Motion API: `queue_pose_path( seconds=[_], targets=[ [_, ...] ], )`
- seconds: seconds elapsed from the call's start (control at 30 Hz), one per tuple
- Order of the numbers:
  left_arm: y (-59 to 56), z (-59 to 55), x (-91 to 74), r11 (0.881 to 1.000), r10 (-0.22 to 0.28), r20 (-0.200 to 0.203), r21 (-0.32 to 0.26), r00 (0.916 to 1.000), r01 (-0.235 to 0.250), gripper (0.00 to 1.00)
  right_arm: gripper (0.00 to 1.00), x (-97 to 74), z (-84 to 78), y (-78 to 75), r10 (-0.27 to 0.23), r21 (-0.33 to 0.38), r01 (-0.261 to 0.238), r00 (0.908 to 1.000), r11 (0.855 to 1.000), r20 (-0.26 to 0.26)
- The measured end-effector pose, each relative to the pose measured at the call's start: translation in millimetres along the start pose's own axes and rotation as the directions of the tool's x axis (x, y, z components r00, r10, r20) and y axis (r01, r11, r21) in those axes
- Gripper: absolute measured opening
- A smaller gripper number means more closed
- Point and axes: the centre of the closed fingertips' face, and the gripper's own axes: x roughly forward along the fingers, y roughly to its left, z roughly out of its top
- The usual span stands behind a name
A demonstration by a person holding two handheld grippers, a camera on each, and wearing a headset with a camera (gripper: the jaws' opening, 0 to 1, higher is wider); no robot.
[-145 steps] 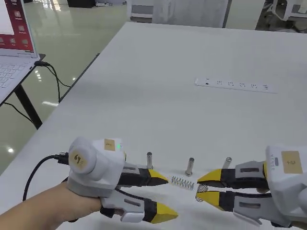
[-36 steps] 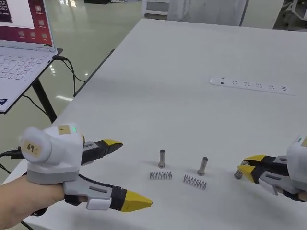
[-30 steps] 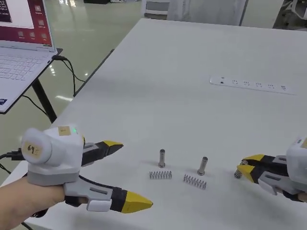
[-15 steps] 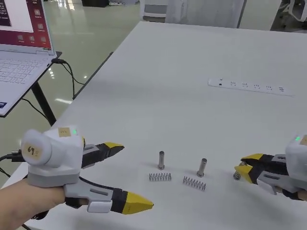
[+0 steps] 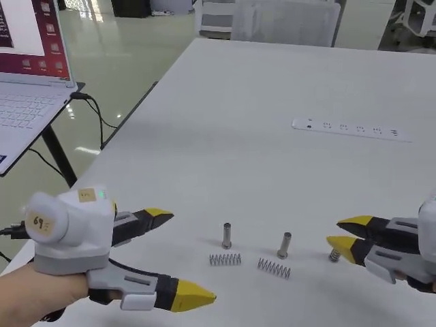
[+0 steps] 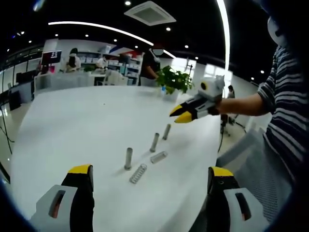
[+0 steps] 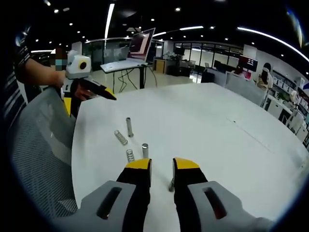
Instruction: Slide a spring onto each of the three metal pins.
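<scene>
Three short metal pins stand in a row on the white table (image 5: pixel 272 88). The left pin (image 5: pixel 227 235) and middle pin (image 5: pixel 286 244) are bare, each with a spring lying in front: one spring (image 5: pixel 225 259), another spring (image 5: pixel 274 268). The right pin (image 5: pixel 334 255) wears a spring. My right gripper (image 5: pixel 342 233) hovers just above and right of it, jaws slightly apart, holding nothing; in the right gripper view that pin (image 7: pixel 171 184) shows in the gap of the gripper (image 7: pixel 162 164). My left gripper (image 5: pixel 180 256) is wide open left of the pins, and its own view shows the gripper (image 6: pixel 149 170) with nothing between its jaws.
A white power strip (image 5: pixel 351 129) lies farther back on the table. An open laptop (image 5: pixel 27 68) sits on a stand past the table's left edge, with a cable (image 5: pixel 95 112) hanging. A mesh chair back (image 7: pixel 34 145) is near the table's front.
The right gripper's jaws have parted and drawn slightly back from the right pin, leaving the spring on it. The left gripper has stayed open in place. The head camera shifted.
</scene>
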Motion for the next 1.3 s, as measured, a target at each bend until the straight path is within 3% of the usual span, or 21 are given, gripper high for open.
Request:
queue_pose_path(
  seconds=[0.37, 0.7, 1.0, 1.3],
  targets=[
    [-0.8, 0.8, 0.8, 1.0, -0.004, -0.004, 0.002, 1.0, 0.004, 0.95, 0.15, -3.0, -1.6, 22.1, 0.061, 0.005, -0.061, 0.9981, 0.998, -0.003],
    [0.9, -1.9, 0.8, 1.0, -0.003, -0.011, 0.0, 0.9999, 0.003, 0.95, 0.15, 5.7, -22.5, 46.6, 0.121, 0.007, -0.121, 0.9913, 0.993, -0.052],
    [1.0, -3.9, 0.3, 1.0, -0.001, -0.013, -0.002, 0.9999, 0.001, 0.94, 0.14, 10.3, -38.3, 56.2, 0.134, 0.03, -0.132, 0.9878, 0.991, -0.079],
    [1.3, -6.9, 0.1, 1.0, -0.001, -0.021, -0.002, 0.9998, 0.001, 0.94, 0.14, 13.8, -39.1, 62.6, 0.147, 0.034, -0.145, 0.9857, 0.989, -0.082]
  ],
)
